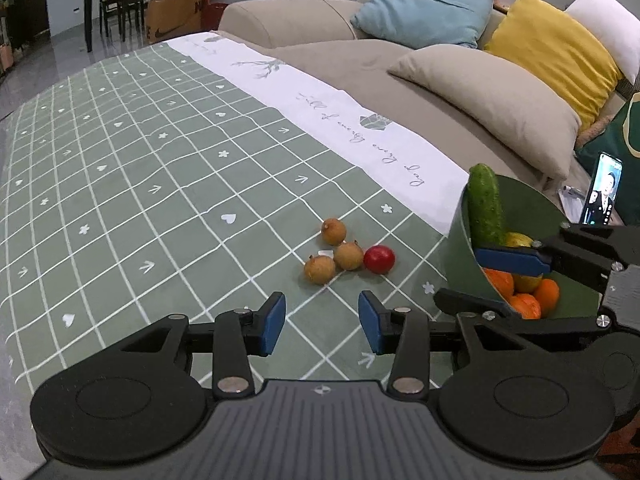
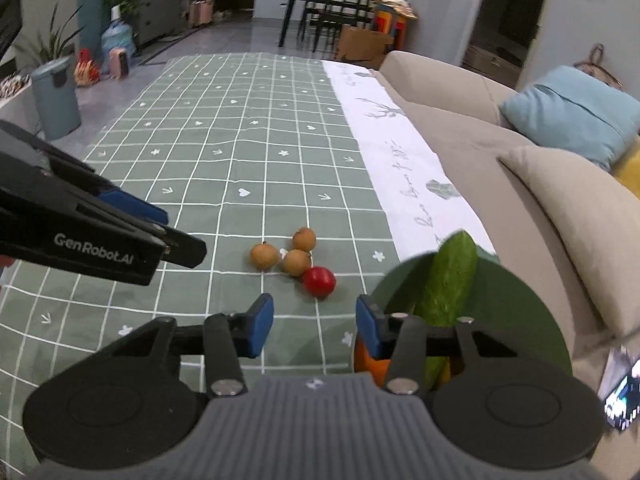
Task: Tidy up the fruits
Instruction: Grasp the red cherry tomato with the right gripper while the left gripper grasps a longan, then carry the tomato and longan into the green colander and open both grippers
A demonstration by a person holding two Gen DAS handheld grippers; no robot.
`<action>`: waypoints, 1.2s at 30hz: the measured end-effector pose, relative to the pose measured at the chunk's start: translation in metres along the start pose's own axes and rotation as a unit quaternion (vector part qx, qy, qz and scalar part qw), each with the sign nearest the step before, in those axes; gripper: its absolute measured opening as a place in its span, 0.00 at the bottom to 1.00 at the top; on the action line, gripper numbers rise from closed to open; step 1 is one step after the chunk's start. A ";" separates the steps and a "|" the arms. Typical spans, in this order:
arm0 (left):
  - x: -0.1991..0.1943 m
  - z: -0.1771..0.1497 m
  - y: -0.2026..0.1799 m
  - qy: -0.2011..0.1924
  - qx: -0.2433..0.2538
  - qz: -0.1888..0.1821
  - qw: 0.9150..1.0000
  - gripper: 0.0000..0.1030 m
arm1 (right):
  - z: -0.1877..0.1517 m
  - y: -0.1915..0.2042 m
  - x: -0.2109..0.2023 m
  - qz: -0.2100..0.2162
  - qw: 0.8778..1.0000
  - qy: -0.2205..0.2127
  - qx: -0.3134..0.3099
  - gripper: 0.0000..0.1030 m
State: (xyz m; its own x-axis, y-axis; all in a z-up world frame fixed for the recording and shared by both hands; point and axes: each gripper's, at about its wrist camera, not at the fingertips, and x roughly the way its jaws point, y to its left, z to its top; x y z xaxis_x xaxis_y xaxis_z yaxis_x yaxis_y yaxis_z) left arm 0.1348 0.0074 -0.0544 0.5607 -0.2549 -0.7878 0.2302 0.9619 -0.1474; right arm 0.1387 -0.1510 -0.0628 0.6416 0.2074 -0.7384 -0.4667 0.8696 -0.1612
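Left tongs point(image 1: 322, 328) released, blue pads apart, low centre of frame above the green checked desk point(image 1: 160, 184). Just beyond: three brown fruits point(image 1: 334, 250) clustered, a red fruit point(image 1: 379, 259) touching the group on its right. Right tongs point(image 2: 315, 330) also released, at the green bowl point(image 2: 512, 304), lower right of frame. Bowl holds an upright cucumber point(image 2: 450, 280) and oranges point(image 1: 532, 300). Sofa point(image 1: 400, 72) behind; phone point(image 1: 604, 188) at right edge.

Sage-green cloth point(image 1: 160, 184) with white grid, hearts, flowers and arrows, and a white lettered border. Three tan-brown round fruits point(image 1: 347, 255), one glossy red fruit point(image 1: 379, 259). Dark green bowl point(image 1: 460, 248) holding a speckled green cucumber point(image 1: 485, 204) and orange citrus point(image 1: 528, 305). Blue-padded black tongs point(image 1: 322, 322).
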 end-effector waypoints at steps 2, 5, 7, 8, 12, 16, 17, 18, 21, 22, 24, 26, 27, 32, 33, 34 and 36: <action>0.010 0.004 0.001 0.007 0.009 -0.006 1.000 0.48 | 0.006 0.002 0.008 0.000 1.000 0.000 -0.029 0.37; 0.023 0.006 0.002 0.015 0.022 -0.013 1.000 0.48 | 0.014 0.007 0.022 0.002 0.997 0.003 -0.078 0.37; 0.031 0.007 0.004 0.018 0.028 -0.015 0.999 0.48 | 0.019 0.008 0.034 0.006 0.995 0.014 -0.103 0.37; 0.035 0.008 0.005 0.020 0.028 -0.016 0.999 0.48 | 0.020 0.008 0.040 0.009 0.993 0.021 -0.113 0.36; 0.051 0.012 0.008 0.026 0.028 -0.024 0.999 0.48 | 0.022 0.009 0.062 0.018 0.988 0.049 -0.144 0.30; 0.065 0.015 0.012 0.033 0.019 -0.028 0.999 0.48 | 0.023 0.008 0.081 0.021 0.984 0.074 -0.158 0.29; 0.068 0.016 0.013 0.035 0.017 -0.030 0.999 0.48 | 0.023 0.007 0.084 0.022 0.984 0.078 -0.160 0.29; 0.071 0.016 0.013 0.036 0.014 -0.033 0.999 0.48 | 0.023 0.007 0.088 0.024 0.983 0.082 -0.163 0.29; 0.079 0.018 0.017 0.042 0.003 -0.041 0.998 0.48 | 0.022 0.008 0.095 0.023 0.980 0.087 -0.178 0.27; 0.081 0.018 0.018 0.043 -0.002 -0.045 0.998 0.48 | 0.022 0.009 0.096 0.022 0.979 0.089 -0.183 0.25; 0.085 0.019 0.019 0.046 -0.008 -0.049 0.998 0.48 | 0.022 0.009 0.099 0.025 0.978 0.092 -0.186 0.24; 0.089 0.019 0.019 0.049 -0.009 -0.048 0.998 0.46 | 0.022 0.009 0.102 0.028 0.977 0.094 -0.189 0.23; 0.091 0.020 0.018 0.052 -0.008 -0.047 0.998 0.44 | 0.021 0.010 0.103 0.029 0.977 0.095 -0.191 0.23; 0.097 0.021 0.020 0.061 -0.012 -0.047 0.997 0.35 | 0.020 0.012 0.106 0.023 0.975 0.093 -0.201 0.22; 0.097 0.021 0.020 0.062 -0.015 -0.049 0.997 0.32 | 0.020 0.012 0.106 0.023 0.975 0.093 -0.201 0.22; 0.098 0.021 0.021 0.062 -0.018 -0.052 0.997 0.30 | 0.019 0.013 0.105 0.023 0.975 0.092 -0.202 0.21; 0.098 0.021 0.021 0.062 -0.025 -0.054 0.996 0.29 | 0.019 0.013 0.105 0.021 0.974 0.091 -0.204 0.21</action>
State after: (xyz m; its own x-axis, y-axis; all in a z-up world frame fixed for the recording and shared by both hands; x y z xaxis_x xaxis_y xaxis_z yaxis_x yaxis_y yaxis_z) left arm 0.2110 0.0008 -0.1224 0.4316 -0.3460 -0.8331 0.2430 0.9340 -0.2620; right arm 0.2111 -0.1094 -0.1300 0.5149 0.1239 -0.8483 -0.7177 0.6034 -0.3475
